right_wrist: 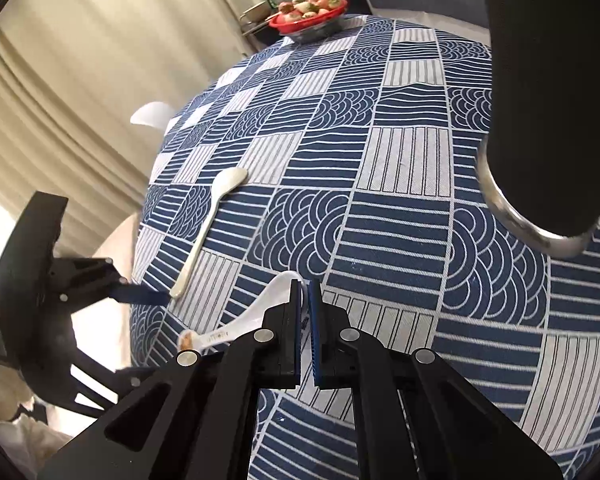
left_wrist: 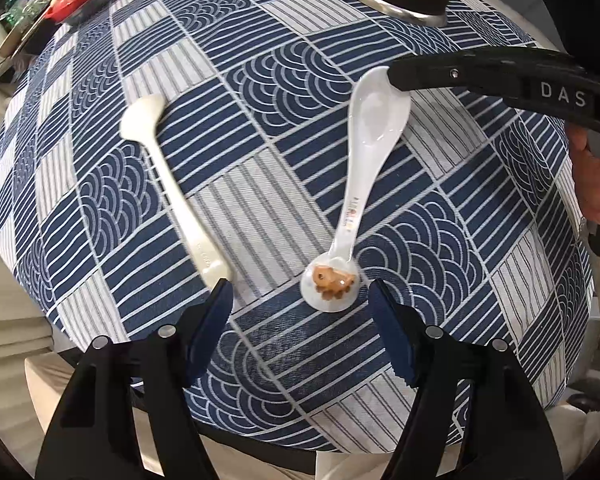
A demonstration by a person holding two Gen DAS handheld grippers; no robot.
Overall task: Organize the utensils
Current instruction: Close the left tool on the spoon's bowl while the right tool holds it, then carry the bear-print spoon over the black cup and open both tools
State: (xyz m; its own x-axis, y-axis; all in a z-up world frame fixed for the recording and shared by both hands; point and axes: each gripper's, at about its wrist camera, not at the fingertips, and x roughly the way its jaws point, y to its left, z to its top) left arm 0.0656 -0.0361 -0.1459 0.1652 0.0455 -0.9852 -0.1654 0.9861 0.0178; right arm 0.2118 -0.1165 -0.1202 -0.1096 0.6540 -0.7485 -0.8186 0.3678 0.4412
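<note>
The left gripper (left_wrist: pixel 300 300) hovered wide open and empty at lower centre, above the crab-decorated end of a white ceramic spoon (left_wrist: pixel 364 168). The right gripper (right_wrist: pixel 305 292) had its jaws nearly closed at that spoon's bowl; whether it gripped is unclear. A cream spoon (left_wrist: pixel 172 188) lay left on the tablecloth (left_wrist: pixel 284 92).
</note>
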